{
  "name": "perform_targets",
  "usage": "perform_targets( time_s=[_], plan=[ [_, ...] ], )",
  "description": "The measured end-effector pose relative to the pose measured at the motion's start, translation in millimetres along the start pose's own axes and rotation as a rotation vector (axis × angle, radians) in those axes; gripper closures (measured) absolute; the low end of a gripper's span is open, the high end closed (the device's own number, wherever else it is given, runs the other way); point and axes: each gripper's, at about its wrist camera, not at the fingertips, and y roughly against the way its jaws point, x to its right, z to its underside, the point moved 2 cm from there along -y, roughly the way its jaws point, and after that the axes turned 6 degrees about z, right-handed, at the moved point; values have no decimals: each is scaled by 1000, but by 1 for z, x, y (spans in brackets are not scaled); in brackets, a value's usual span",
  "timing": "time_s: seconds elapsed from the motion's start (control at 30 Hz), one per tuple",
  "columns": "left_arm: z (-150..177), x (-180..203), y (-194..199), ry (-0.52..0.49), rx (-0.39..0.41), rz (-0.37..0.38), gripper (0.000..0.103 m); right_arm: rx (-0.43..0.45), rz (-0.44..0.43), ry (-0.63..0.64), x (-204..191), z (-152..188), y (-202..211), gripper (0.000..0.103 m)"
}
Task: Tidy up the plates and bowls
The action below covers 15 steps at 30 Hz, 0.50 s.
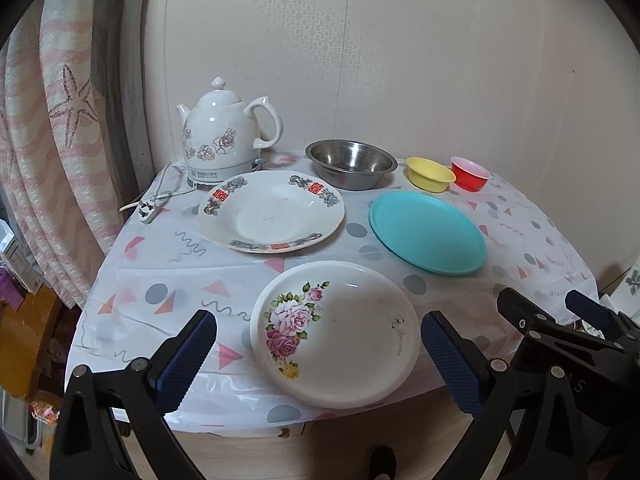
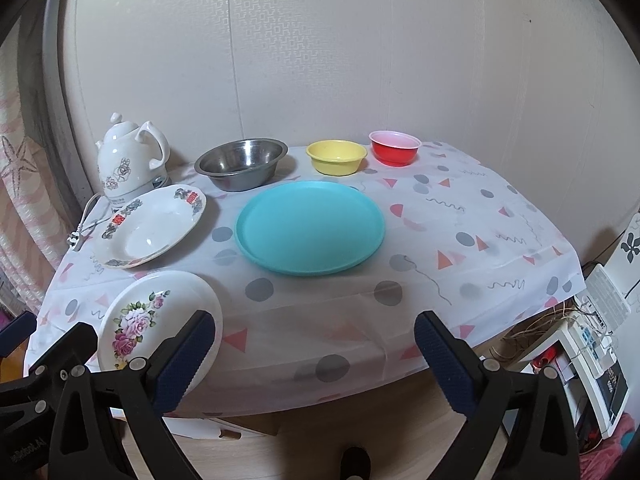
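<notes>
On the surface (image 2: 500, 264), under a translucent cloth printed with dots and triangles, sit 3 plates and 3 bowls, all apart from each other. Rose-print plate (image 1: 334, 334) sits at the near edge, overhanging it slightly; in the right wrist view the left finger of the right gripper covers part of its near rim. Plate with red characters on the rim (image 1: 272, 211) is behind it, near the white ceramic kettle (image 1: 228, 132). Teal plate (image 2: 310, 227) lies mid-surface. Back row along the wall: steel bowl (image 2: 242, 164), yellow bowl (image 2: 337, 157), red bowl (image 2: 395, 148).

Left gripper (image 1: 318, 354): fingers wide apart, holding nothing, hanging off the near edge with the rose-print plate framed between them, not touching. Right gripper (image 2: 316, 354): fingers also wide apart, empty, off the near edge, facing the teal plate. Each gripper's body intrudes into the other's view at the frame edge, cut off.

Kettle base is partly hidden behind the character plate; its cord and plug (image 1: 149, 211) trail to the left edge. Lettering on the rose-print plate and on the kettle is too small to read. Clutter right of the surface (white boxes, wires) is distorted and hard to identify. Striped curtain with a starfish print (image 1: 60, 140) hangs left.
</notes>
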Motion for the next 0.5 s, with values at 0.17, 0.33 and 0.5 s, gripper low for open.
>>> perform_targets(
  time_s=[0.17,0.33,0.5],
  plan=[
    [0,3,-1,-8,6,4,0,3,3,-6,1,0,-1,2],
    [0,5,-4,-12,2,11,0,-2,8,-8,2,0,-2,2],
    [0,9,-7,-18,-6,19,0,-8,14,-18,7,1,-4,2]
  ],
)
